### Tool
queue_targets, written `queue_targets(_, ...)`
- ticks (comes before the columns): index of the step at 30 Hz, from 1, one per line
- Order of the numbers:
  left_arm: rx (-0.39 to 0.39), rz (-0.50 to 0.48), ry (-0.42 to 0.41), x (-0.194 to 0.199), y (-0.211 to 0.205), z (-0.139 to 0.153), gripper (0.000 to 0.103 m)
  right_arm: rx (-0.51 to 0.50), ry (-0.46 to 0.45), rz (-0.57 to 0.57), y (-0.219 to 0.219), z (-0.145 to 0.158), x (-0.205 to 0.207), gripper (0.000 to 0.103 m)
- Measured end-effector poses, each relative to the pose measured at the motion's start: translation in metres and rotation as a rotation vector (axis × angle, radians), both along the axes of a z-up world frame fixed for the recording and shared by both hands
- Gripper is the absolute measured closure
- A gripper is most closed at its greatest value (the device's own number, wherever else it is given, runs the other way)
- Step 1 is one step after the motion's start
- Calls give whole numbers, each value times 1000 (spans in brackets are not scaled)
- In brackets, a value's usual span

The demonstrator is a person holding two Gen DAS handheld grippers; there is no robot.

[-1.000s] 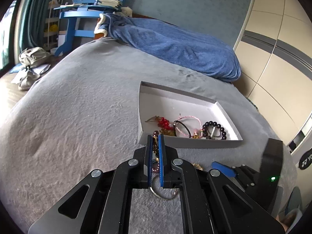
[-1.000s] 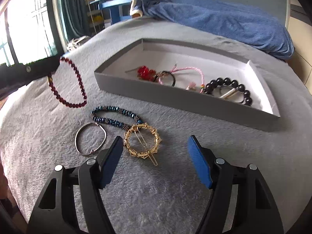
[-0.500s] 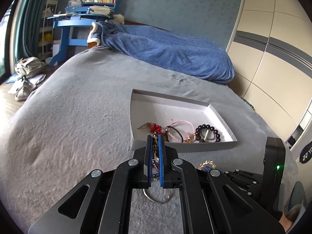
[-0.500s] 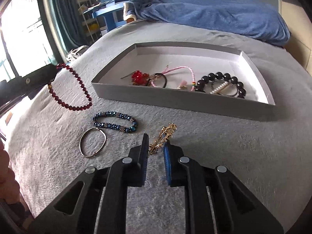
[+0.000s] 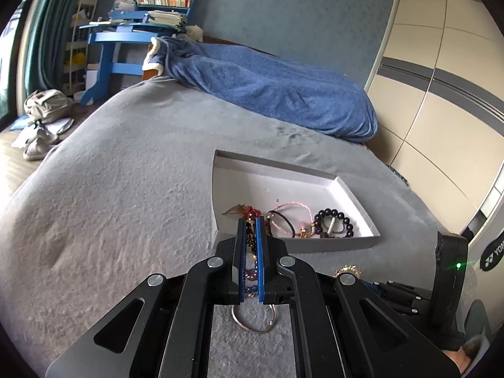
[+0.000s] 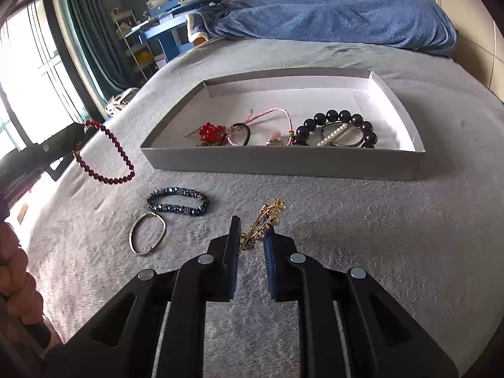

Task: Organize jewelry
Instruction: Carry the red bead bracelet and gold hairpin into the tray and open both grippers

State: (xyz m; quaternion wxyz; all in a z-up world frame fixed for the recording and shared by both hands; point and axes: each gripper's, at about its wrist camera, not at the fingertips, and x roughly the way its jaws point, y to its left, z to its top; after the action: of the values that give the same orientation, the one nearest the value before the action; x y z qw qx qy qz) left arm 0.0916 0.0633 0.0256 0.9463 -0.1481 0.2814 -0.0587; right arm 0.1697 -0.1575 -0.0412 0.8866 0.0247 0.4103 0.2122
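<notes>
Two bracelets point(image 6: 177, 205) on the bed point(image 6: 346, 220), before the tray point(image 6: 283, 162)

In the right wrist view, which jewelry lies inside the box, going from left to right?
Red bead ornament → black hair tie → pink cord → black bead bracelet.

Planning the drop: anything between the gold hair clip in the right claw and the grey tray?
Nothing visible on the bedspread between them. The right claw grips the gold round hair clip; only the shallow grey cardboard tray's near wall must be cleared. The blue beaded bracelet and thin silver bangle lie off to the left.
</notes>
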Motion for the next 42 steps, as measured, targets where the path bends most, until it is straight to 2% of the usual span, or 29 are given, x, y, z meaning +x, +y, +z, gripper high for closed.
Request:
queue_targets(5, -7, -2, -19, -2, 0, 3, 97, 58, 2, -30, -12, 4, 2, 89)
queue_targets(10, -10, -30, -77, -3, -4, 11, 97, 104, -34, -51, -20, 14, 0, 89)
queue_targets(23, -38, -105, -182, 23, -21, 24, 97, 133, -129, -124, -33, 34, 13, 89)
queue_targets(34, -14, -140, -175, 72, -42, 16, 97, 55, -169, -146, -23, 29, 62, 89)
queue_targets(42, -4, -119, -95, 107, -41, -6, 97, 26, -128, -149, -17, 14, 105, 89)
